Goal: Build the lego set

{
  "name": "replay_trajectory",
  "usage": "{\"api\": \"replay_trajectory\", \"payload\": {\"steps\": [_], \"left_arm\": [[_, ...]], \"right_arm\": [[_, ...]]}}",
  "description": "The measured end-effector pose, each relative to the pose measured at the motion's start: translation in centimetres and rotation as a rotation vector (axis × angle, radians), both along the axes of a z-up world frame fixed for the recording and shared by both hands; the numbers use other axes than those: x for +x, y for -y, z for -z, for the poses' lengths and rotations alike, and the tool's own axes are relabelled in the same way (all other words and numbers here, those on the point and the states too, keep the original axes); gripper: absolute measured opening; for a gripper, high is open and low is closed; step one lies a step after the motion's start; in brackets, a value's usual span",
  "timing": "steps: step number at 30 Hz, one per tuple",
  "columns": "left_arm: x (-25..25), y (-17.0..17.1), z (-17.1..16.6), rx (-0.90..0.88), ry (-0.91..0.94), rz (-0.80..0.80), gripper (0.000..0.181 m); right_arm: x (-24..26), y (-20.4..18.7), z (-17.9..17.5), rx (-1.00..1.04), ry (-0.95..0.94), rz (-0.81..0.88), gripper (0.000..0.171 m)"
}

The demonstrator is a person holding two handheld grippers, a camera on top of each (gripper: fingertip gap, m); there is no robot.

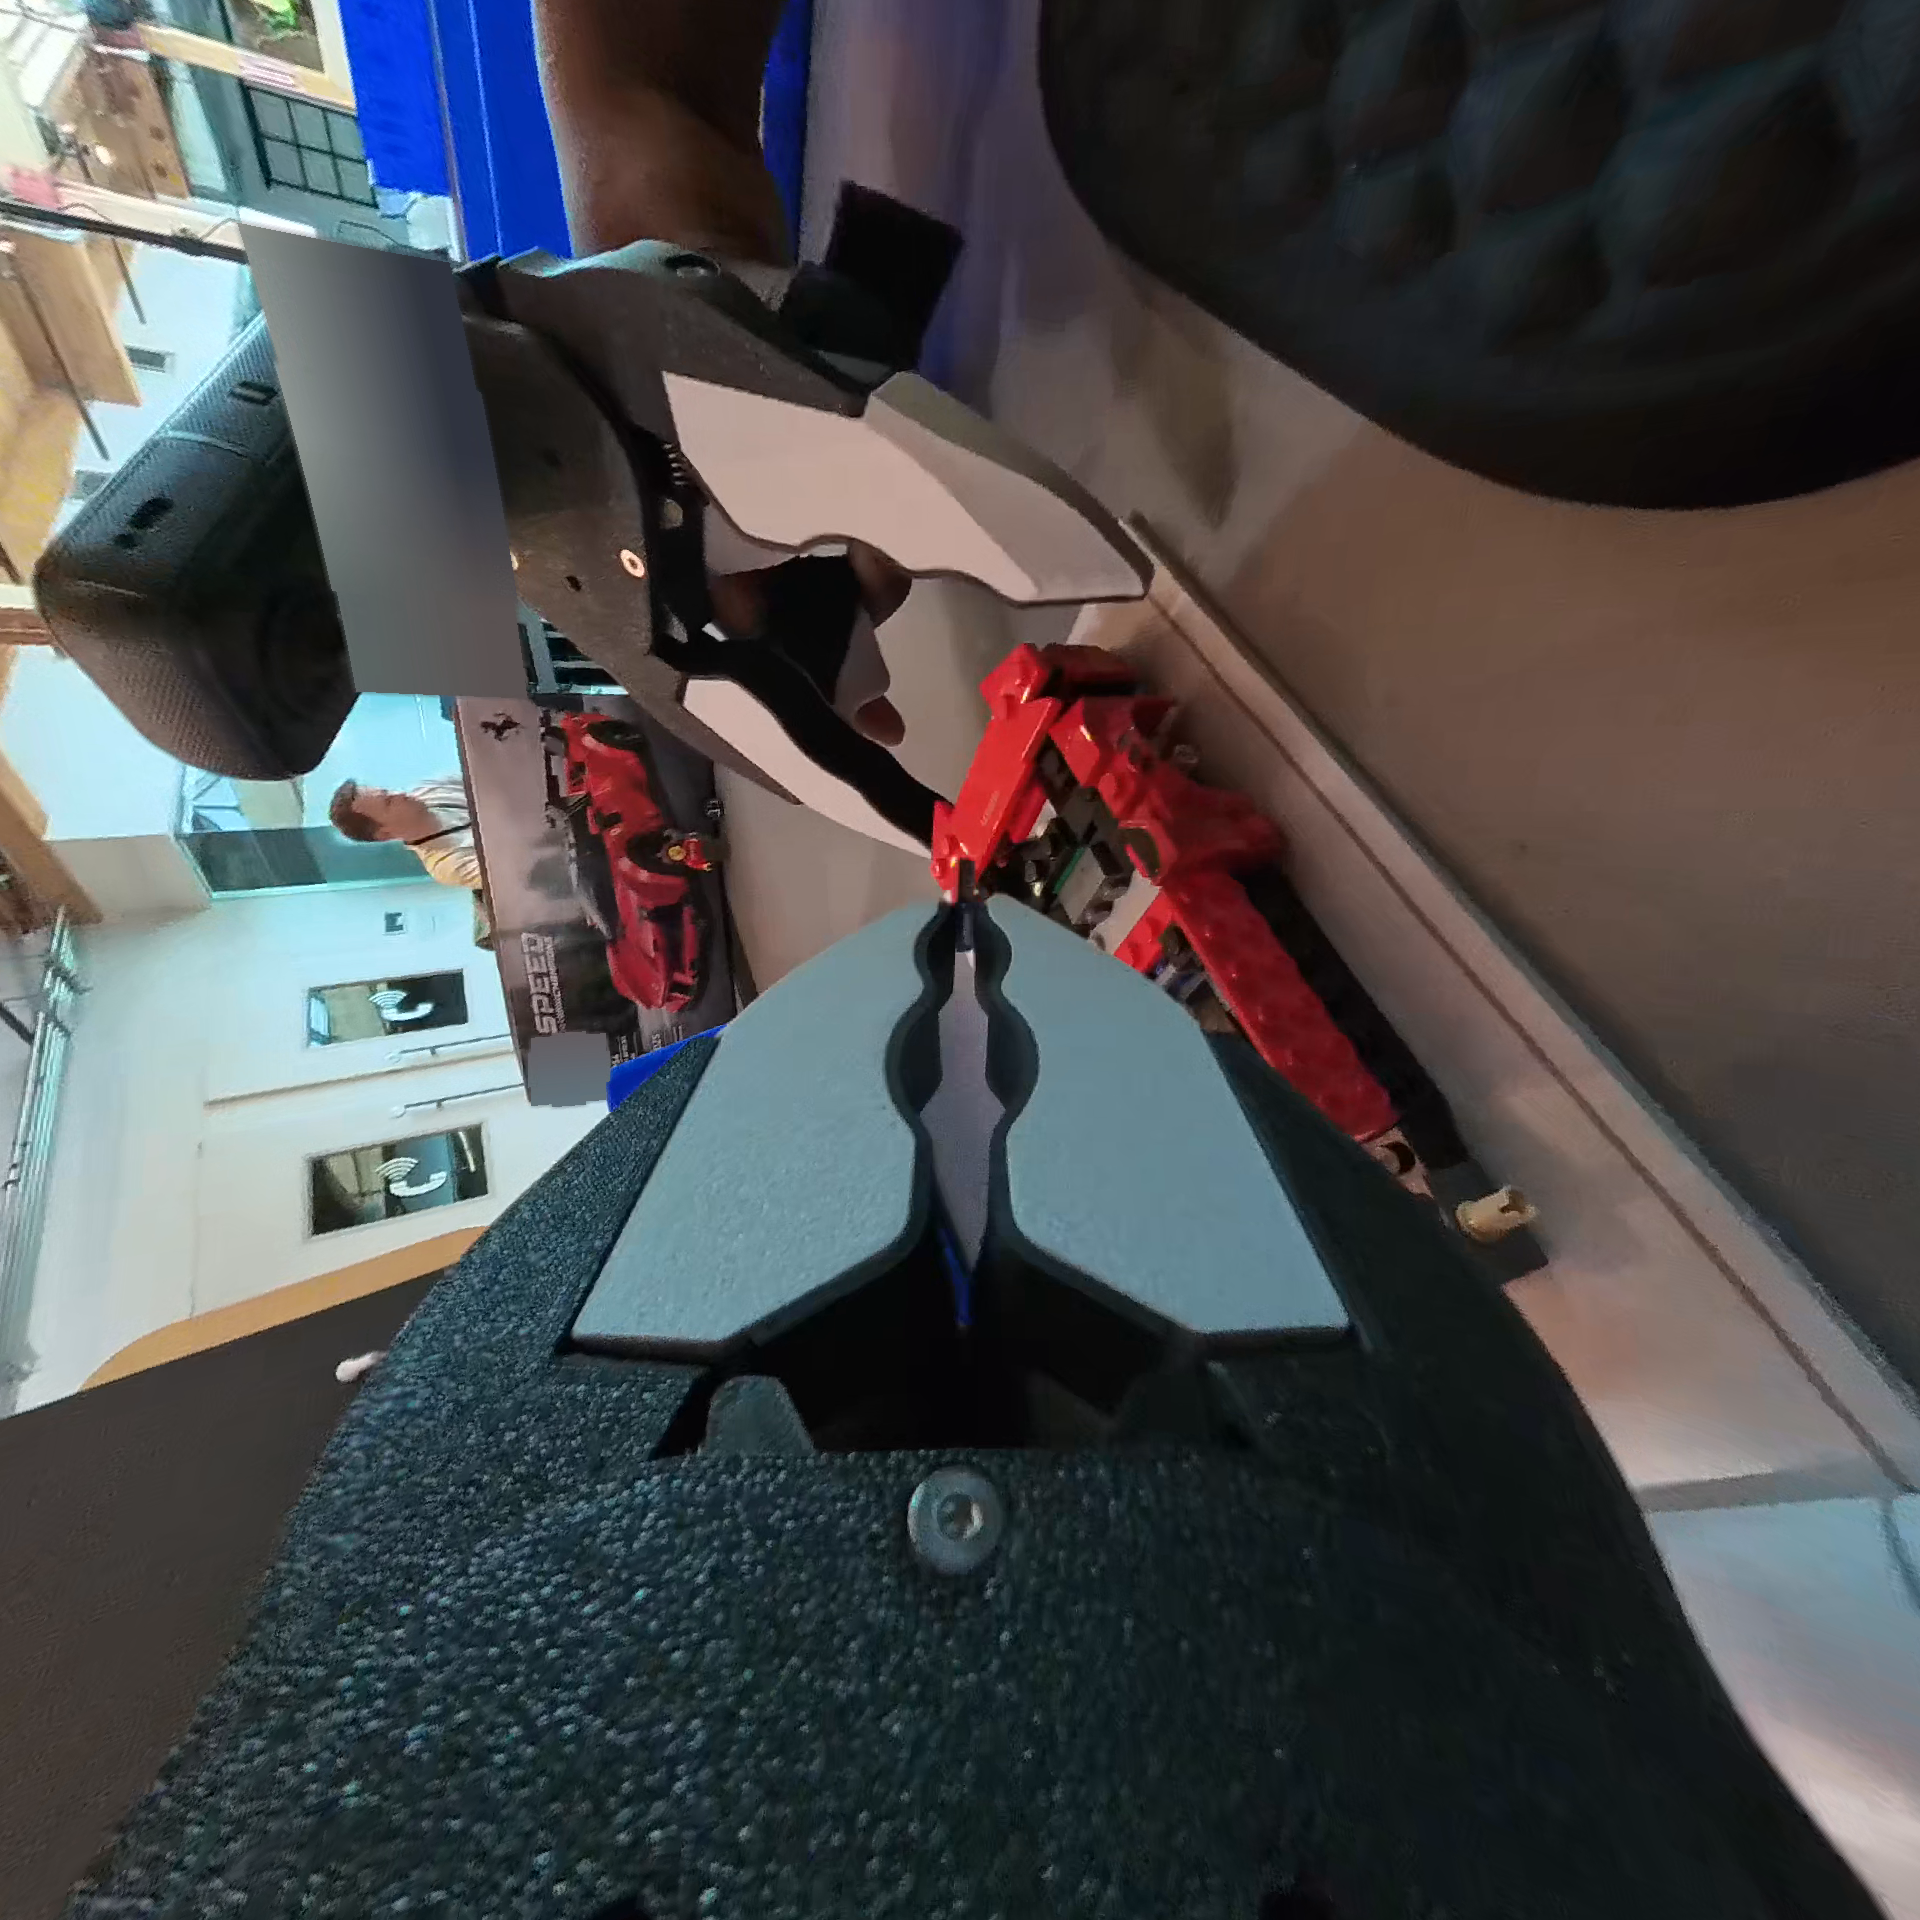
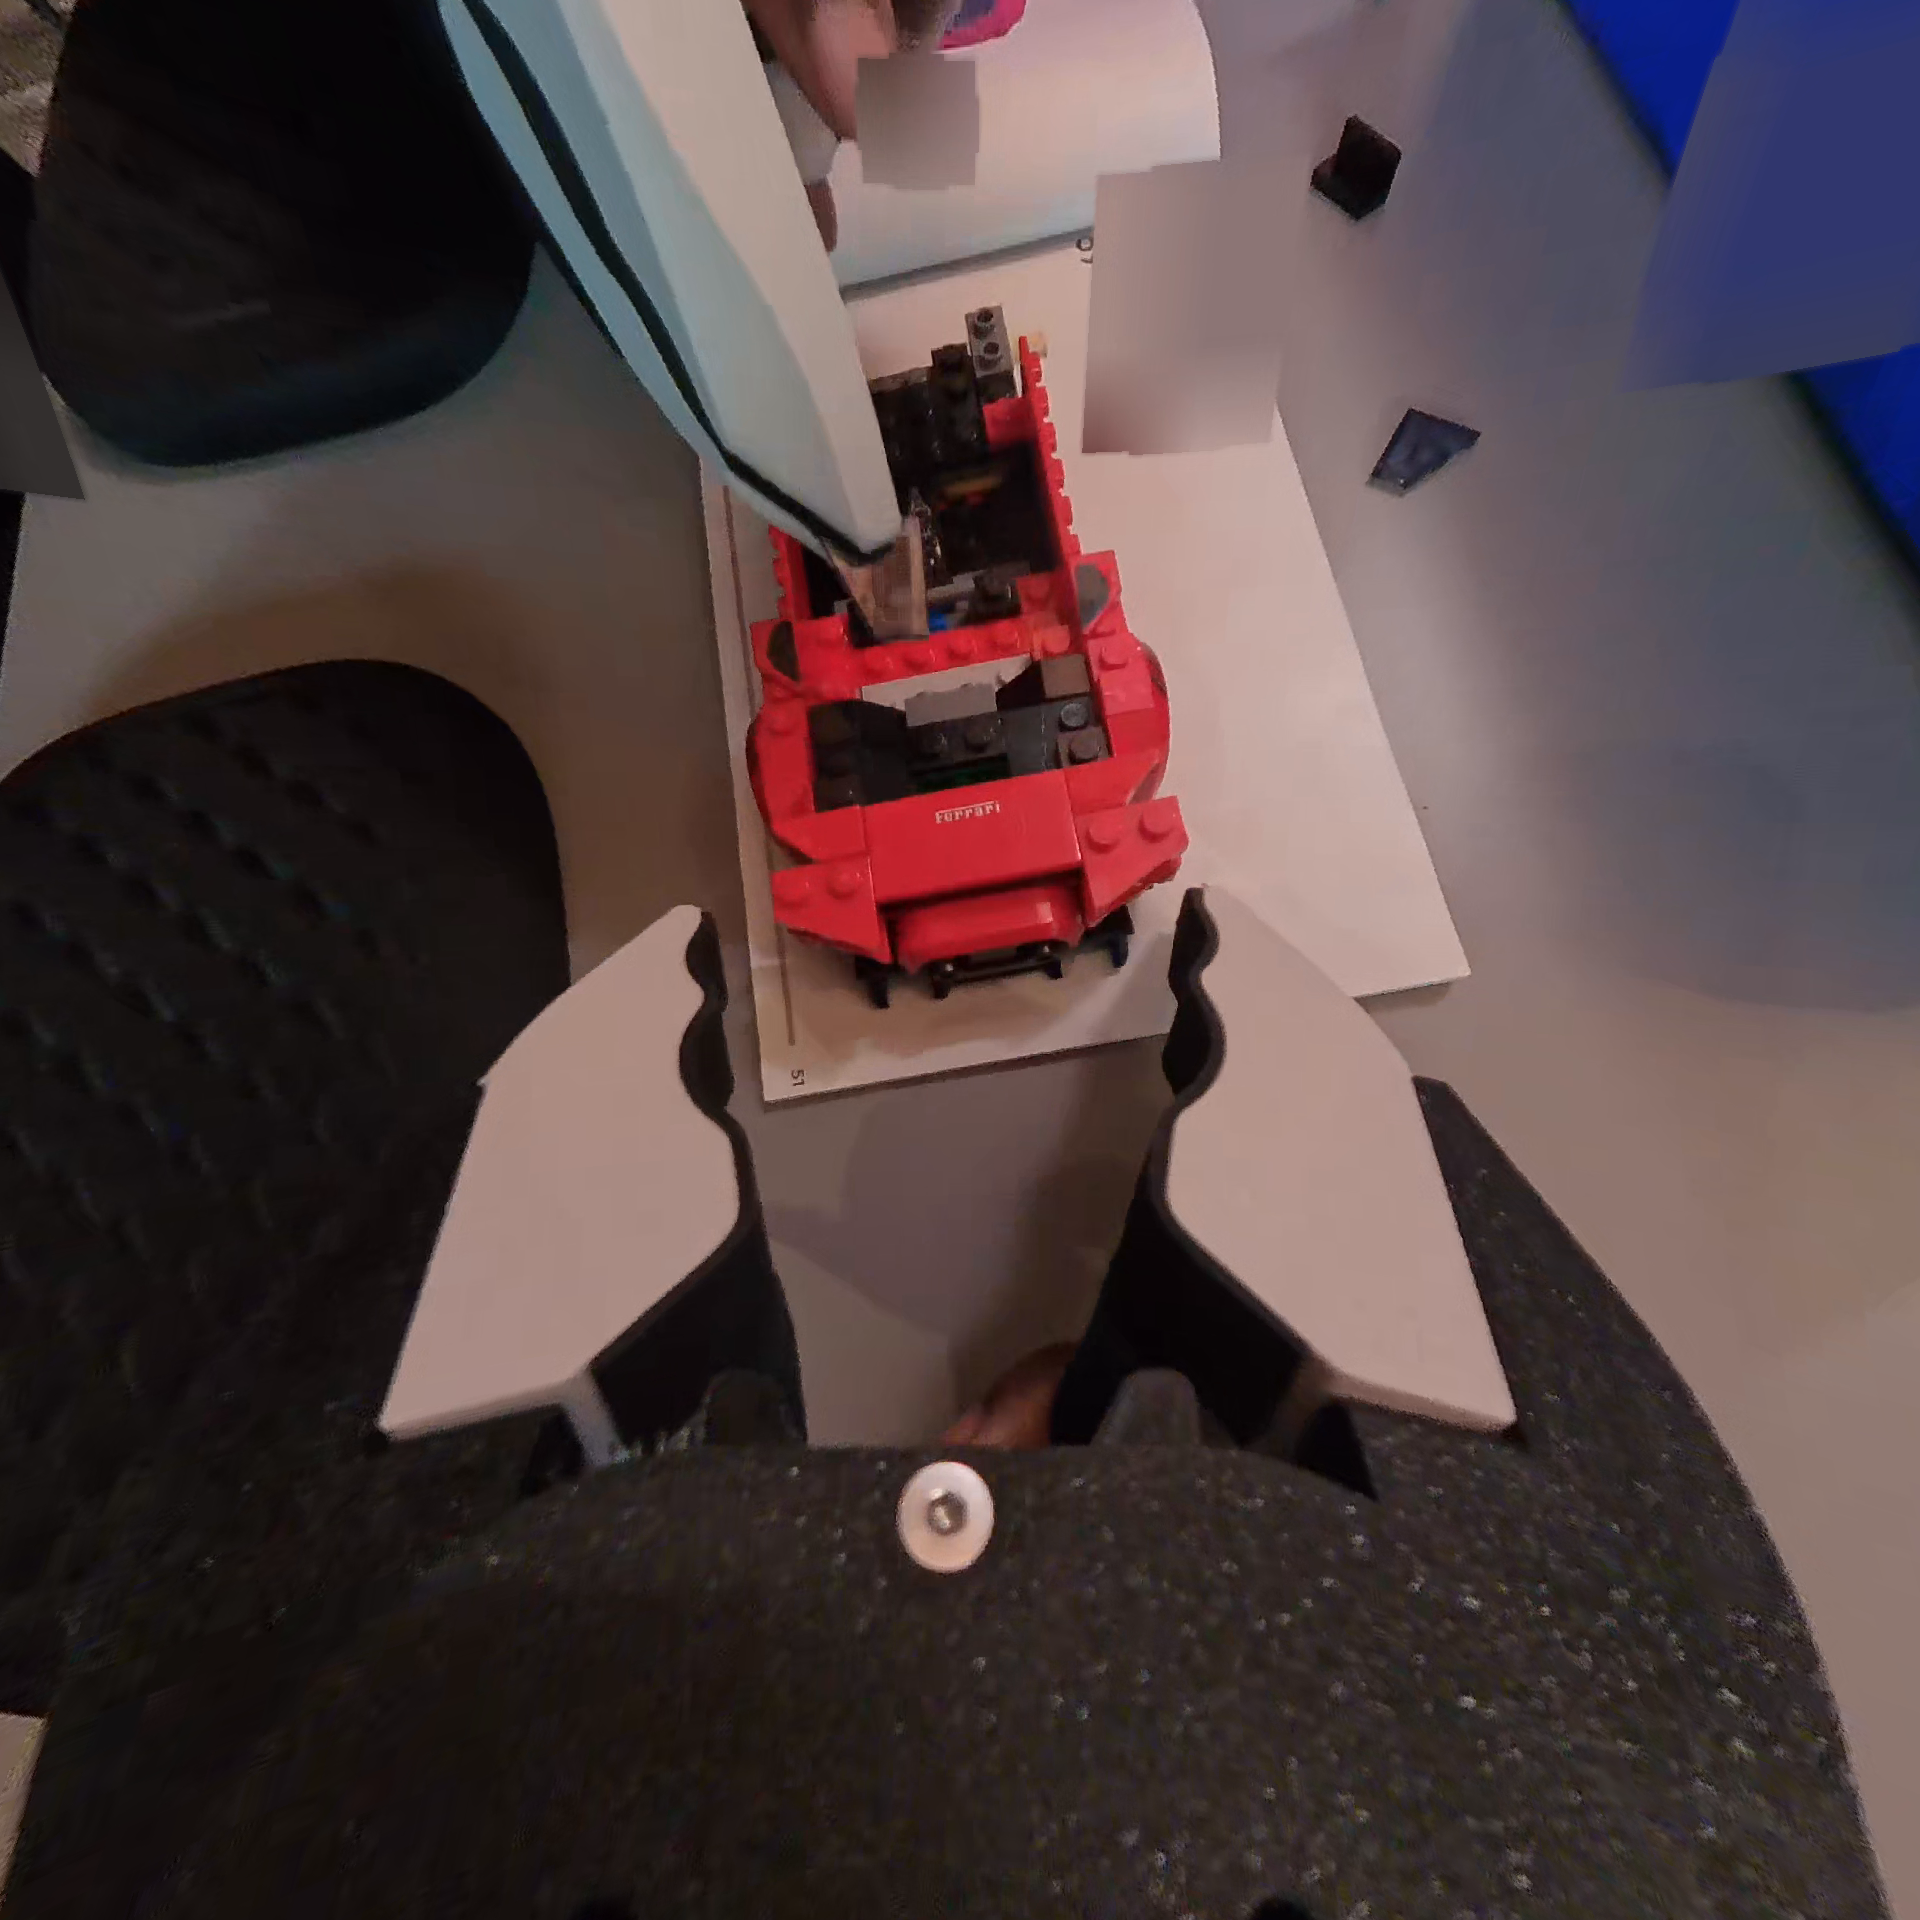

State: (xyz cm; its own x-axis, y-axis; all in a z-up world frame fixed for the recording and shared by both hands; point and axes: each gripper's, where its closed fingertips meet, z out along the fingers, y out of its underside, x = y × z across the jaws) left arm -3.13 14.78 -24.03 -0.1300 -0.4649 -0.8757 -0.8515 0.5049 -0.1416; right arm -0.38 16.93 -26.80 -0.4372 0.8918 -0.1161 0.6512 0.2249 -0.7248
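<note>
The red Lego car, partly built and with its cabin and rear deck still bare of a roof, sits on an open instruction booklet on the pale table, at about 12 o'clock from the right gripper. That gripper hovers just short of the car's bumper with its two grey fingers spread wide — nothing lies between them.

The left gripper reaches down into the car's cabin from 11 o'clock in the right wrist view, its tips pressed together on a small dark, translucent piece that stands among the black studs inside. In the left wrist view the same jaws are nearly closed, meeting at the car's red edge; the piece itself is too small to make out there.

Two loose dark pieces lie on the table at 1 o'clock of the car: a small black brick farther off and a flat dark-blue slope piece nearer. Two black mesh-textured containers sit at 9 and 11 o'clock of the car. In the left wrist view the set's box, showing a red car, stands beyond the table, and a tan connector pin lies near the car's end.
</note>
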Motion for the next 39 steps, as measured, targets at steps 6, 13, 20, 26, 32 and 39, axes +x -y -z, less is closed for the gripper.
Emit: {"api": "replay_trajectory", "payload": {"steps": [6, 13, 20, 26, 32, 39], "left_arm": [[0.6, -0.4, 0.2, -0.022, -0.041, 0.031, 0.002], [1.0, -0.4, 0.7, -0.037, -0.108, 0.085, 0.002], [1.1, -0.2, 1.3, -0.043, -0.134, 0.102, 0.002], [1.3, -0.1, 1.4, -0.042, -0.145, 0.117, 0.002], [1.3, -0.2, 1.3, -0.048, -0.153, 0.115, 0.002], [1.5, -0.3, 1.0, -0.049, -0.142, 0.115, 0.002]], "right_arm": [[-0.3, 0.1, 0.3, -0.009, -0.012, -0.001, 0.077], [-0.3, 0.1, 0.3, -0.014, -0.021, 0.003, 0.075], [-0.2, 0.1, 0.4, -0.007, -0.027, 0.004, 0.074], [-0.2, 0.1, 0.4, -0.011, -0.027, 0.007, 0.073], [-0.1, 0.1, 0.4, -0.011, -0.027, 0.007, 0.073], [-0.1, 0.1, 0.4, -0.018, -0.031, 0.007, 0.072]]}}
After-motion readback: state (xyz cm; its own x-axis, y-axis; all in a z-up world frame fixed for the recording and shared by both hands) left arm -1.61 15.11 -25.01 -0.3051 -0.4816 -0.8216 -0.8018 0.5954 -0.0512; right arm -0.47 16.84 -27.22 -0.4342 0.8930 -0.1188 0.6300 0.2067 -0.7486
